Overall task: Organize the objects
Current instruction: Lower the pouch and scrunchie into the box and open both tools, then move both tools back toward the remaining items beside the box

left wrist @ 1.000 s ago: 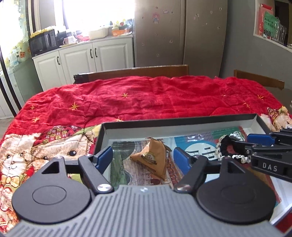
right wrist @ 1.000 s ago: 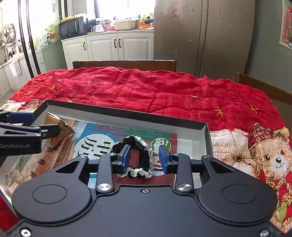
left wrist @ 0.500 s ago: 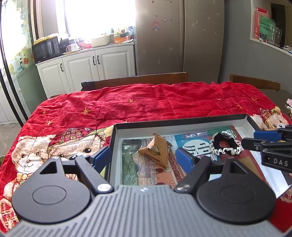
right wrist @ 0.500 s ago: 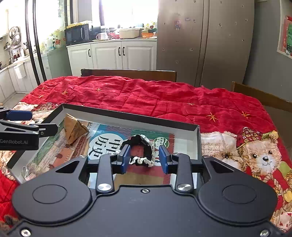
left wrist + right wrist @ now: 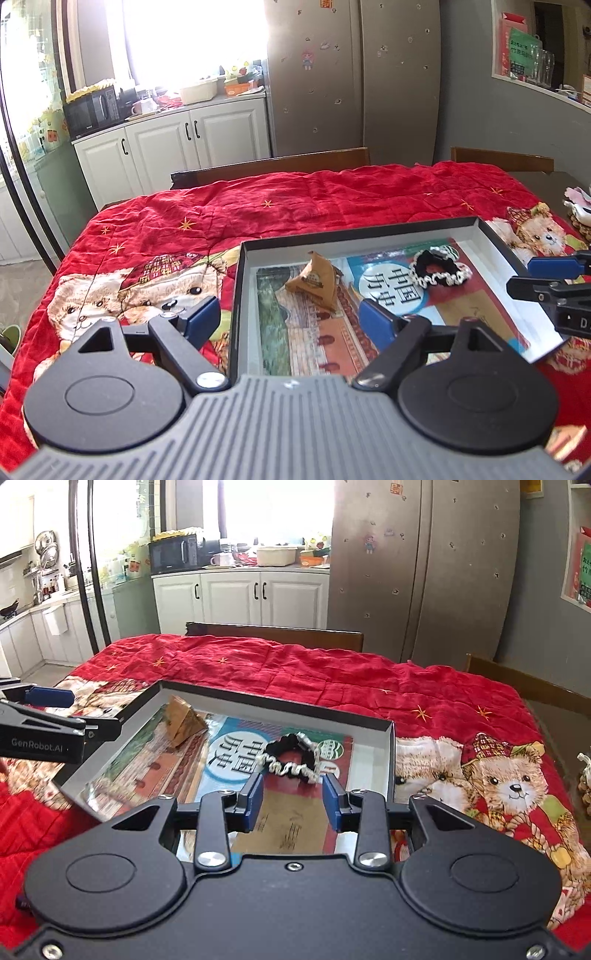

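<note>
our left tool is spread wide, empty; our right tool, half spread, holds nothing, just near of the scrunchie in the tray.

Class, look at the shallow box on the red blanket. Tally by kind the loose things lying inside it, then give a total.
Brown pyramid packet: 1
Black-and-white scrunchie: 1
Printed book or booklet lining the bottom: 1
Total: 3, all inside the box.

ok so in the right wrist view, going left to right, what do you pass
left gripper → brown triangular packet → black scrunchie with white trim → right wall of the tray → teddy bear print on the red blanket
</note>
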